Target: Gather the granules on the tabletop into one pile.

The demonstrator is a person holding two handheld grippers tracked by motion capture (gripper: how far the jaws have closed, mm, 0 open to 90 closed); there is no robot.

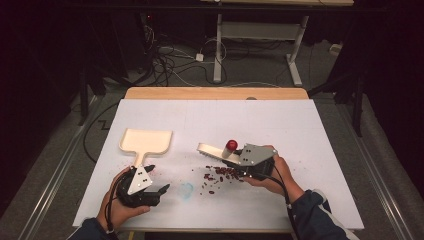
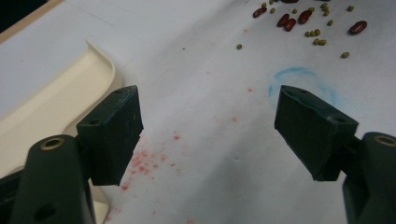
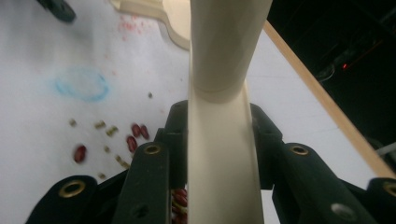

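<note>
A: From the high view, where is the brush (image 1: 216,151)?
B: Right of the dustpan (image 1: 146,141) and apart from it — its cream handle is clamped in the right gripper (image 1: 243,161), with scattered beans (image 1: 220,176) just below the brush.

A: And the left gripper (image 1: 152,180)?
B: Just below the dustpan's handle.

A: The left gripper view?
B: Its jaws stand wide apart, holding nothing. The dustpan (image 2: 56,105) lies beside the left jaw; a blue chalk ring (image 2: 301,84) is right of the dustpan, and the beans (image 2: 303,21) lie beyond the ring.

A: The right gripper view?
B: The jaws squeeze the brush (image 3: 222,126) handle — the dustpan (image 3: 161,14) sits beyond it, the beans (image 3: 119,140) to its left.
</note>
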